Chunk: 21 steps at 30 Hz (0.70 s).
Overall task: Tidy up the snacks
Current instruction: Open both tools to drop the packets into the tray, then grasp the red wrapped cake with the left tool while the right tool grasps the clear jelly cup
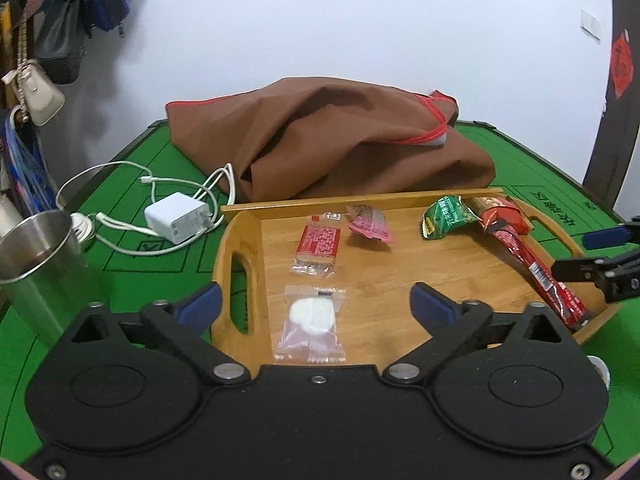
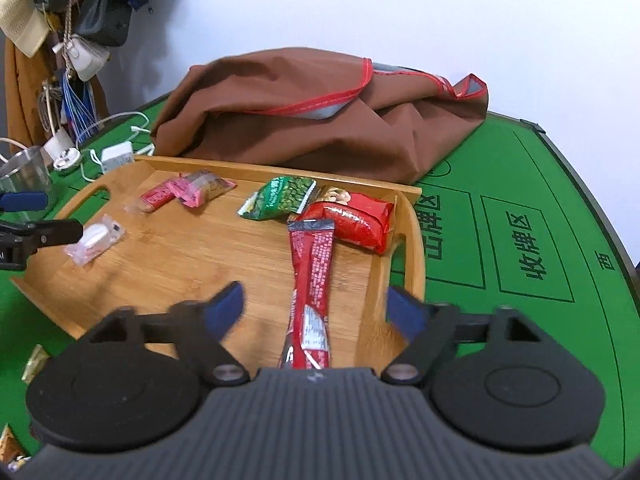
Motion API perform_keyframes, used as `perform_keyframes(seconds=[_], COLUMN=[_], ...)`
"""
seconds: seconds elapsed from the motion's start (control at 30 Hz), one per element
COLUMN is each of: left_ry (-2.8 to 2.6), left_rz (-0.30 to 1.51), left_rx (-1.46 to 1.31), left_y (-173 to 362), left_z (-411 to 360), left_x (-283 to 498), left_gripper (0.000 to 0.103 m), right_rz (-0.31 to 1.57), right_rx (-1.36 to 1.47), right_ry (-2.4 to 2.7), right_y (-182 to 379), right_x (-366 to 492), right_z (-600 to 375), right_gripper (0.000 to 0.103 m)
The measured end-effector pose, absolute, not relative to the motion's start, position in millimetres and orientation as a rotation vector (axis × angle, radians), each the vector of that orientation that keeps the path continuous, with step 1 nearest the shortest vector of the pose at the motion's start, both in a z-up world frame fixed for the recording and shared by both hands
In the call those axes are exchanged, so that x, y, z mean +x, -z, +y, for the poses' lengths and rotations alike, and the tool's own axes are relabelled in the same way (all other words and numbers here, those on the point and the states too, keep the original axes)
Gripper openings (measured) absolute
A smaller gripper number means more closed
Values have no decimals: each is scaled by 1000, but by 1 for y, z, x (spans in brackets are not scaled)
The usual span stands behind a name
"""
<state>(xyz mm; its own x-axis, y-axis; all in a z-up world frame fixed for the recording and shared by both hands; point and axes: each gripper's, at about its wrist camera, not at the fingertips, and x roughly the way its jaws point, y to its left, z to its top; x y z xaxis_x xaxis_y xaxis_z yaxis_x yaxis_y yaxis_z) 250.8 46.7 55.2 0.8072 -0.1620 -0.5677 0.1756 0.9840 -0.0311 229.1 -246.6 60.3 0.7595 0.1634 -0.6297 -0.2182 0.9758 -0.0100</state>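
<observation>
A bamboo tray point(image 1: 384, 276) point(image 2: 180, 256) on the green table holds several snacks: a clear packet with a white sweet point(image 1: 311, 322) point(image 2: 94, 240), a red wafer packet point(image 1: 318, 246) point(image 2: 157, 197), a pink packet point(image 1: 370, 224) point(image 2: 196, 190), a green pea bag point(image 1: 446, 216) point(image 2: 280, 198), a red nut bag point(image 1: 502, 212) point(image 2: 356, 220) and a long red stick pack point(image 1: 544, 280) point(image 2: 312, 292). My left gripper point(image 1: 316, 304) is open and empty over the white sweet packet. My right gripper point(image 2: 316, 312) is open and empty, straddling the stick pack's near end.
A brown cloth bag point(image 1: 332, 140) point(image 2: 320, 112) lies behind the tray. A white charger with cable point(image 1: 176, 216) and a steel cup point(image 1: 40, 264) sit left of it. Loose snack packets point(image 2: 34, 364) lie on the table near the tray's front. Bags hang on the left wall.
</observation>
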Motion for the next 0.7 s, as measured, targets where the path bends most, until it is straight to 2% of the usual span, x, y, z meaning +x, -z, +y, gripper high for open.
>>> perform_keyframes(seconds=[0.1, 0.2, 0.7], left_ry=[166, 168, 292], left_rz=[608, 609, 575], left_rx=[10, 12, 72], left_y=[-58, -60, -60], left_z=[49, 51, 36], left_x=[240, 228, 158], left_gripper=[103, 103, 103], right_rz=[653, 641, 654], right_rx=[-109, -118, -72], right_ry=[-218, -227, -264], right_y=[-64, -66, -59], right_x=[215, 201, 150], right_z=[-245, -244, -247], right_gripper=[95, 103, 103])
